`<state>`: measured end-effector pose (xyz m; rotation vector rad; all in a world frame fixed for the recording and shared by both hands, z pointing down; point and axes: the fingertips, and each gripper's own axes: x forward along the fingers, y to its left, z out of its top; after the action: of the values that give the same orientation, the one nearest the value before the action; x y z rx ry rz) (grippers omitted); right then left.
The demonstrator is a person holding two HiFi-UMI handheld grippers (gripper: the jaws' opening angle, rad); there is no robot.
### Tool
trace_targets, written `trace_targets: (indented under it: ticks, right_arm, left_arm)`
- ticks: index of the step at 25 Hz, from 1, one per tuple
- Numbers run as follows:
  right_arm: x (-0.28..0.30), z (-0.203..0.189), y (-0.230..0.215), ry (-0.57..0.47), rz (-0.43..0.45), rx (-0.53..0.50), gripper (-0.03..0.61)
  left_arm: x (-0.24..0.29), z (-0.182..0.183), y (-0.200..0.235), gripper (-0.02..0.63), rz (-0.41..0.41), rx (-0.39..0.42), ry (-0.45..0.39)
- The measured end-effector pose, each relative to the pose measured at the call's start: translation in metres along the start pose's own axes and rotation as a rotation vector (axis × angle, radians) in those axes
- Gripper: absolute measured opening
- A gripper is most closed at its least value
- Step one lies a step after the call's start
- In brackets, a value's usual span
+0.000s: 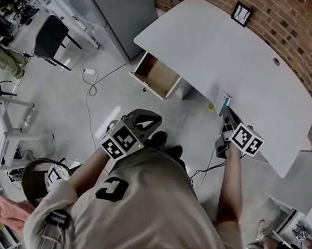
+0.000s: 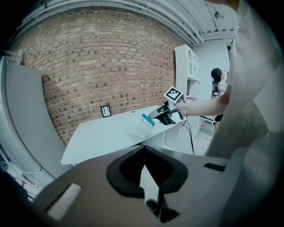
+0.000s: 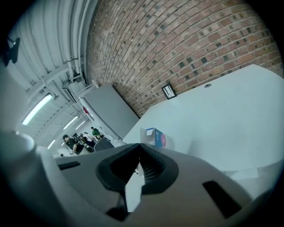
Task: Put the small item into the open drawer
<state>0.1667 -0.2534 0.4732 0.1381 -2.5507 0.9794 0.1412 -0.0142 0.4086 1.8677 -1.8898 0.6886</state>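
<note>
The small item, a little box with a blue end, lies at the near edge of the white counter, toward its right end. It is well apart from the open drawer, which stands pulled out below the counter's left end with nothing visible inside. My right gripper points at the box from the near side, angled slightly downward. Its jaws are pressed together with nothing between them, and the box sits just beyond the tips. No view settles whether the tips touch it. In the left gripper view the box appears tilted at the counter edge beside the right gripper, which suggests to me a nudge or a lining-up rather than a grasp. Closed jaws cannot take the box, so in my assessment the next step is to spread them, bring one pad to each side of the box, and close. My left gripper hangs in front of my body above the floor, between the drawer and the box, its jaws likewise together and empty. Held there, it leaves the drawer mouth unobstructed. The task is at its start: the box is not yet picked up, and the carry runs leftward along the near edge to the drawer. Risk: because the box sits at the edge, a poor pinch or a push toward the near side could drop it to the floor. A small framed picture stands at the far edge by the brick wall, away from that route.
</note>
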Motion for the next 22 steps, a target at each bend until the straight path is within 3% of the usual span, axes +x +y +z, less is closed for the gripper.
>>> trace_targets:
  ticks: [11,22]
  right_arm:
    - [0.012,-0.001,0.033,0.012,0.091,0.044,0.006]
    - [0.044,-0.013,0.054,0.04,0.025,0.059,0.006]
  left_arm:
    - [-0.005,-0.013,0.002,0.005,0.011,0.02,0.006]
    - [-0.028,-0.032,0.062,0.005,0.011,-0.066,-0.064]
